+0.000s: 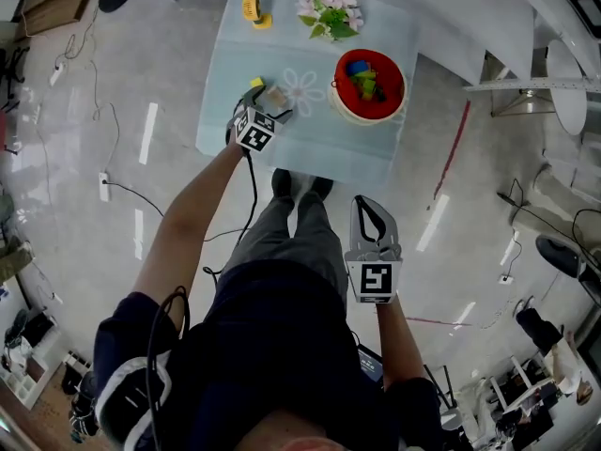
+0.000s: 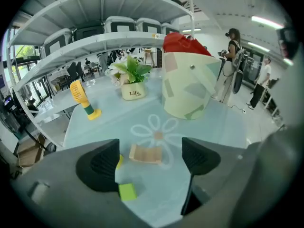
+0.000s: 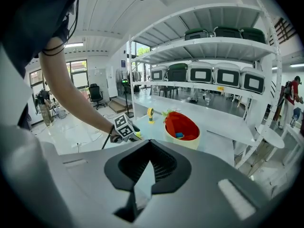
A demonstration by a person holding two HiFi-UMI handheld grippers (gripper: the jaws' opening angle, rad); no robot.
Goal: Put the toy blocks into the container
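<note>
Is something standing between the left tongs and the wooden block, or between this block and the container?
Nothing visible does. The left tongs are open, and the wooden block lies just ahead, in line with the gap between the jaws. Only bare tablecloth separates it from the container. The green block sits by the left jaw, aside.

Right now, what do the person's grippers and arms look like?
Both the left gripper and right gripper have grey bodies, black ribbed pads and a white cube with black square markers. A black cable runs from the left one. Short dark sleeves.
</note>
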